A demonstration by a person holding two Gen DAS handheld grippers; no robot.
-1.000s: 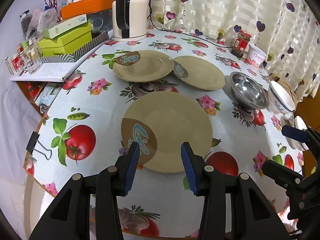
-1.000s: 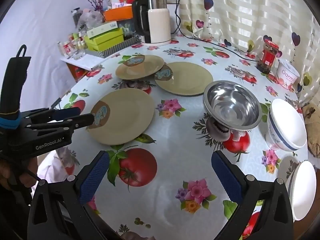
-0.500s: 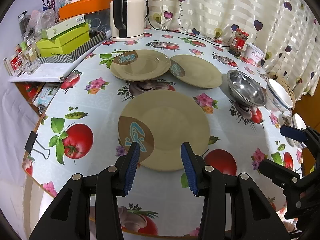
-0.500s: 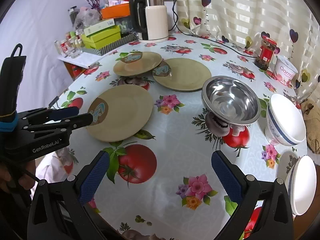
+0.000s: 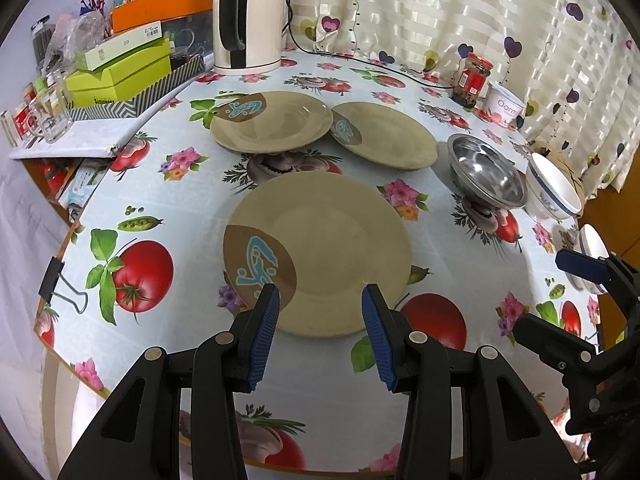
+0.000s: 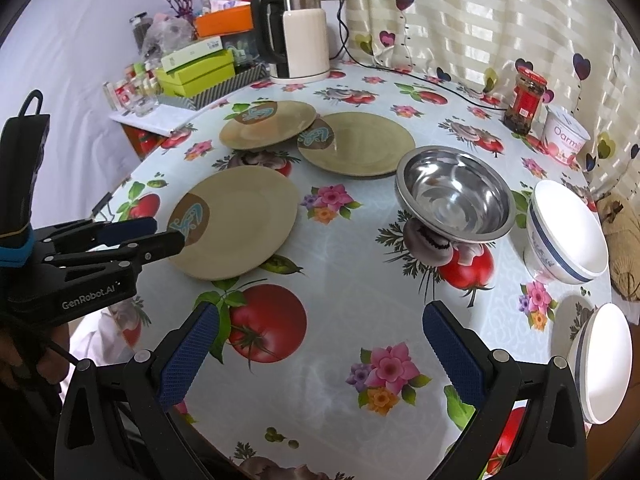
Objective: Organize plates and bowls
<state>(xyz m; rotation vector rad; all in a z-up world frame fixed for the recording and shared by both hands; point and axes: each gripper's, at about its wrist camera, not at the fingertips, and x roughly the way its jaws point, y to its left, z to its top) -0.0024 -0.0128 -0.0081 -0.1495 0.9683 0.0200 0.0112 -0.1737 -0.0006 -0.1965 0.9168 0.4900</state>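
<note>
A white bowl (image 6: 602, 364) stood cut off at the table's right edge, and a gloved hand (image 6: 24, 360) showed only partly at the frame's left margin. "GenRobot.AI" was printed on the left gripper (image 5: 320, 304), and "Oarm" could be read on a white tub (image 6: 566, 136); the label on the red-lidded jar (image 6: 525, 98) was illegible. The left gripper pointed level at the near rim of the nearest tan plate (image 5: 320, 248), jaws partly open and holding nothing. The right gripper (image 6: 320, 328) hovered wide open and empty above the tablecloth (image 6: 340, 280). Two more plates (image 6: 268, 124) overlapped behind, beside a steel bowl (image 6: 454, 196) and a blue-banded bowl (image 6: 566, 232).
</note>
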